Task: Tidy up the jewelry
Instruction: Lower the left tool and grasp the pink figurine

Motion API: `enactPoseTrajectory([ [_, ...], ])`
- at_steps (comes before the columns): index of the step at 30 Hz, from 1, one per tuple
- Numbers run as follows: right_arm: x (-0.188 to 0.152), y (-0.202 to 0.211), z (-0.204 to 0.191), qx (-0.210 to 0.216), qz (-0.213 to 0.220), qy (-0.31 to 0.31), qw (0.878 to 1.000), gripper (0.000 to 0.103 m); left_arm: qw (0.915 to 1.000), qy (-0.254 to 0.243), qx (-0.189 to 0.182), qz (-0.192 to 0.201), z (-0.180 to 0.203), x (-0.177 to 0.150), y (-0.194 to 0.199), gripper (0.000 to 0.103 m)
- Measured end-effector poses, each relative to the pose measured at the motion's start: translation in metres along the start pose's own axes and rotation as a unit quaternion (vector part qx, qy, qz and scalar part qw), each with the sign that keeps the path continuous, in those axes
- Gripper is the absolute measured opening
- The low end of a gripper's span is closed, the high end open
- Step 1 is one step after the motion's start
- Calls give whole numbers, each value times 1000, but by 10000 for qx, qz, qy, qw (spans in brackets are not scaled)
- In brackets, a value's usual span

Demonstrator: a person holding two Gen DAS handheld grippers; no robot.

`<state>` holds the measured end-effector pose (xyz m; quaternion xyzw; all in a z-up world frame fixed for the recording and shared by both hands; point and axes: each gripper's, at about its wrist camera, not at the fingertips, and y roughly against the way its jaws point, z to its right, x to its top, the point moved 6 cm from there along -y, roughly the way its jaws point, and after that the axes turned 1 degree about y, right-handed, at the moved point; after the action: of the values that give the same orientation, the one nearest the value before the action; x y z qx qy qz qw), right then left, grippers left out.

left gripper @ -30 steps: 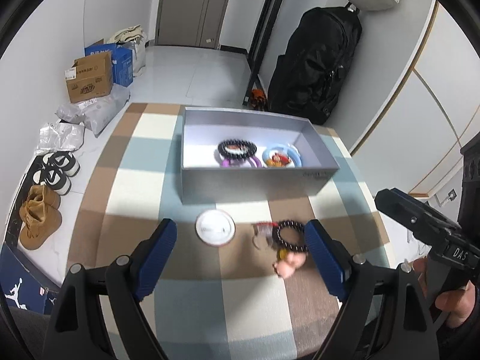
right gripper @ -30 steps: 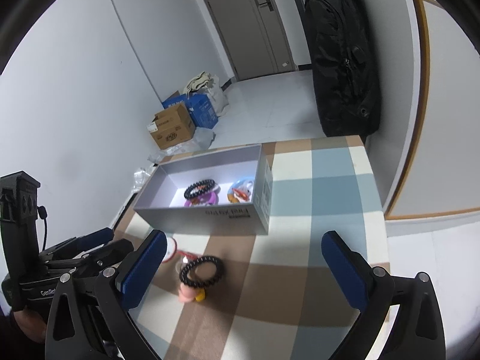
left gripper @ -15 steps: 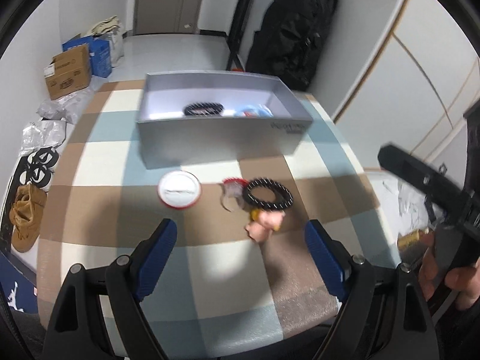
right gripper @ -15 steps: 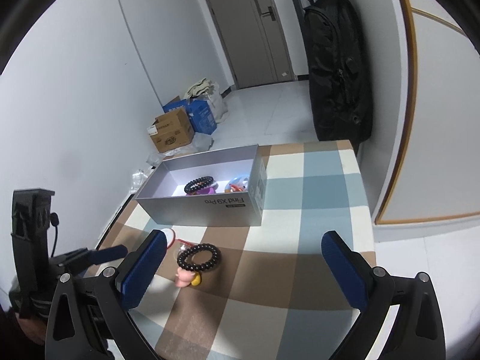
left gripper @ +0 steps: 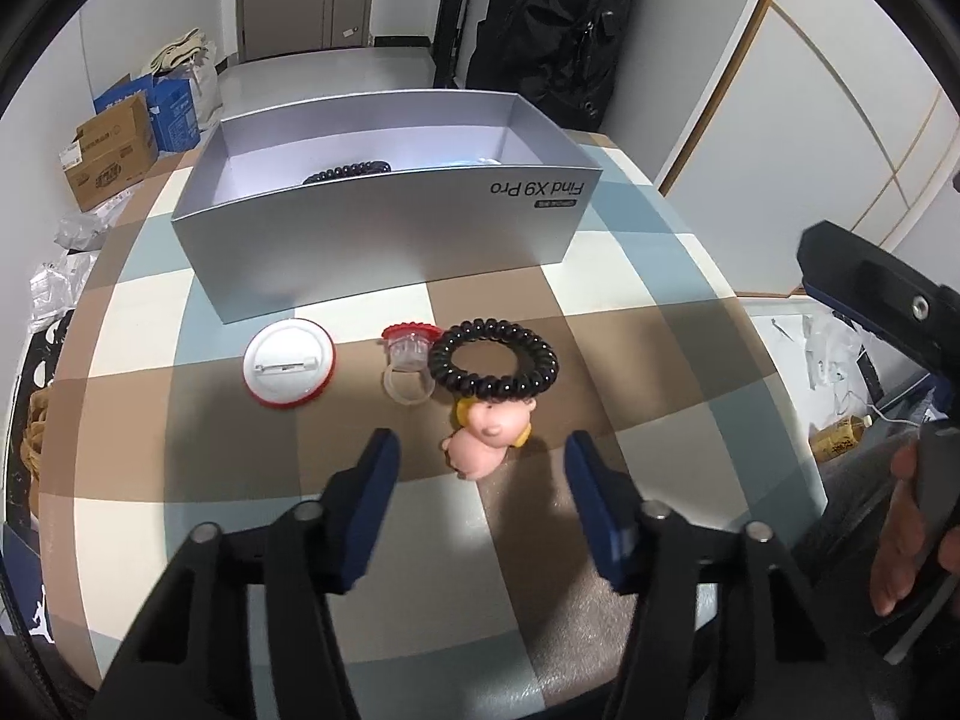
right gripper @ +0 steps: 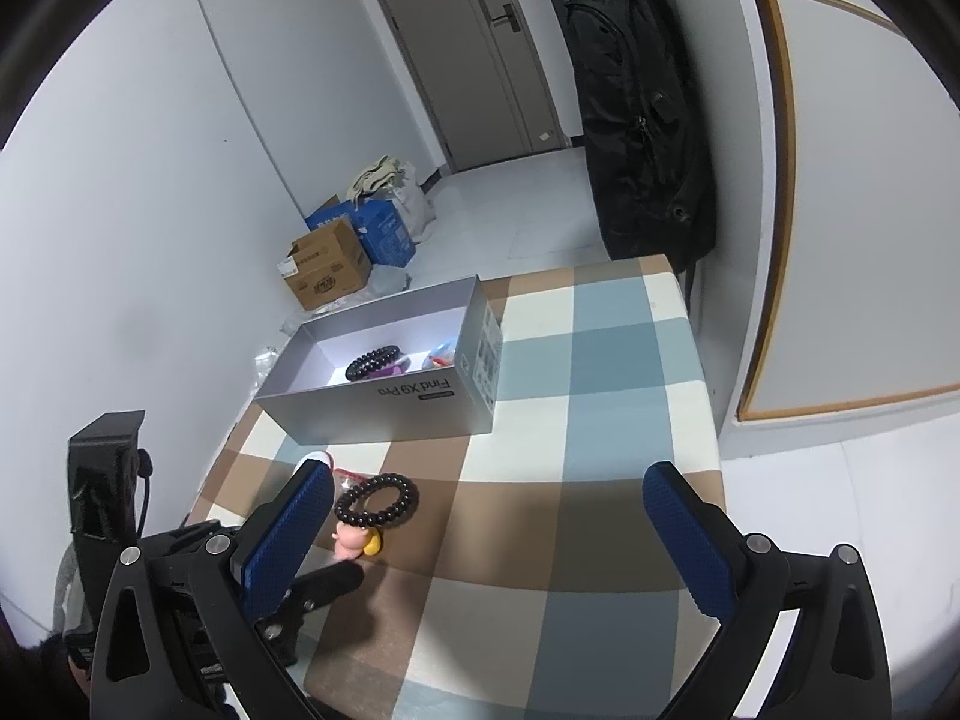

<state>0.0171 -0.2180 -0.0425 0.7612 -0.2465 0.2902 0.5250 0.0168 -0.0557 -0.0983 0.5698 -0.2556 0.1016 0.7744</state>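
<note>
On the checked tablecloth lie a black coil bracelet [left gripper: 493, 363] with a pink figure charm [left gripper: 486, 441], a clear ring with a red top [left gripper: 408, 354] and a white round badge with a red rim [left gripper: 289, 363]. My left gripper [left gripper: 480, 480] hovers low over the table with its jaws closing. The pink charm sits just ahead of the fingertips, and the pads do not touch it. Behind these stands the silver box [left gripper: 384, 240], where a black bead bracelet [left gripper: 354, 171] lies. My right gripper [right gripper: 489, 534] stands wide open above the cloth, right of the coil bracelet [right gripper: 377, 499].
The silver box [right gripper: 384, 408] also holds a purple and a coloured piece, mostly hidden by its wall. The table's right edge [right gripper: 714, 420] drops to the floor. A black bag [right gripper: 642, 120] hangs behind the table; cardboard boxes [right gripper: 327, 264] sit on the floor.
My left gripper has come down and closer to the coil bracelet and charm, and its jaws have narrowed a lot. The right gripper has stayed wide open and barely shifted.
</note>
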Motion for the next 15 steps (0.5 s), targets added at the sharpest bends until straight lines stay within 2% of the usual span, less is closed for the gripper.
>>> enactPoseTrajectory([
  [3,0,0,3,-16,-14,-45,10000,103,10000,6,21,33,0,1,0,43],
  [9,-1,-1,5,77,-77,-182,9998,103,10000,45,-32,-48,-2,-1,-4,26],
  [15,-2,-3,0,143,-135,-107,9997,103,9998,-6,-203,-62,0,1,-2,14],
])
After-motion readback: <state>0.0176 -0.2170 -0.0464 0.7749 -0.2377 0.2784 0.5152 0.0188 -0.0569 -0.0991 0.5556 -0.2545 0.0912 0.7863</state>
